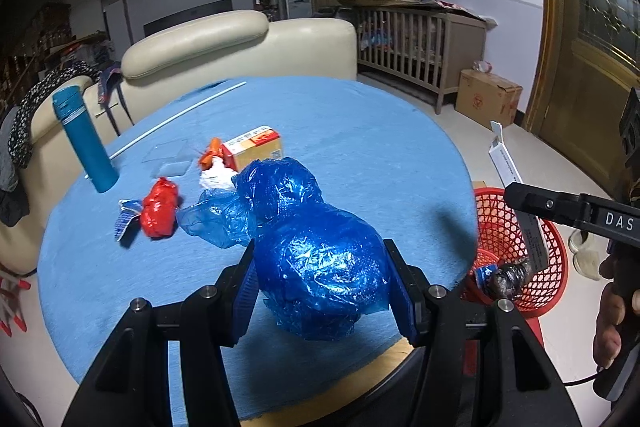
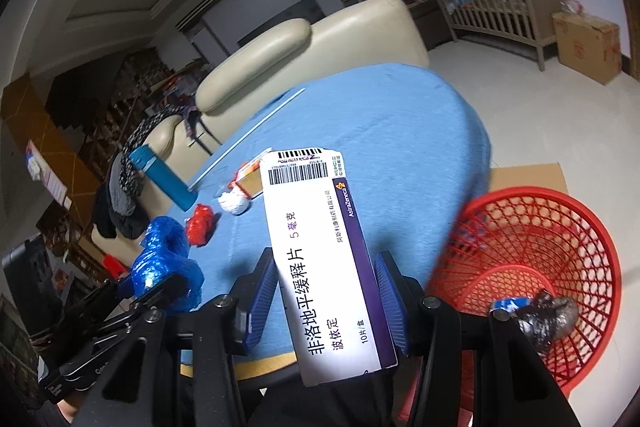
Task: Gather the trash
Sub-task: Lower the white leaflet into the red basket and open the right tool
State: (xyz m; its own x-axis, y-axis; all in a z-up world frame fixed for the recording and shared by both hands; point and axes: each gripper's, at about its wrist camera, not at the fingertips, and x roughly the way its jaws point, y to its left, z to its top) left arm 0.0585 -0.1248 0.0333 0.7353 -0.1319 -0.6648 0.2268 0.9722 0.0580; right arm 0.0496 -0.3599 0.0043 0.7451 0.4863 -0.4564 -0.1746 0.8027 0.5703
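Observation:
My left gripper (image 1: 320, 287) is shut on a crumpled blue plastic bag (image 1: 316, 259) above the round blue table (image 1: 380, 147). My right gripper (image 2: 326, 291) is shut on a white and purple medicine box (image 2: 320, 251), held near the table's edge beside the red mesh basket (image 2: 532, 267). The basket (image 1: 520, 251) stands on the floor right of the table and holds a dark wad (image 2: 548, 319) and a blue wrapper. On the table lie a red crumpled bag (image 1: 160, 211), white tissue (image 1: 216, 179), an orange scrap (image 1: 210, 151) and a small carton (image 1: 256, 147).
A teal bottle (image 1: 86, 139) stands at the table's left, with a white rod (image 1: 176, 123) and a clear plastic sheet (image 1: 168, 159) nearby. A cream sofa (image 1: 240, 43) is behind the table. A crib (image 1: 420, 39) and a cardboard box (image 1: 488, 99) stand by the far wall.

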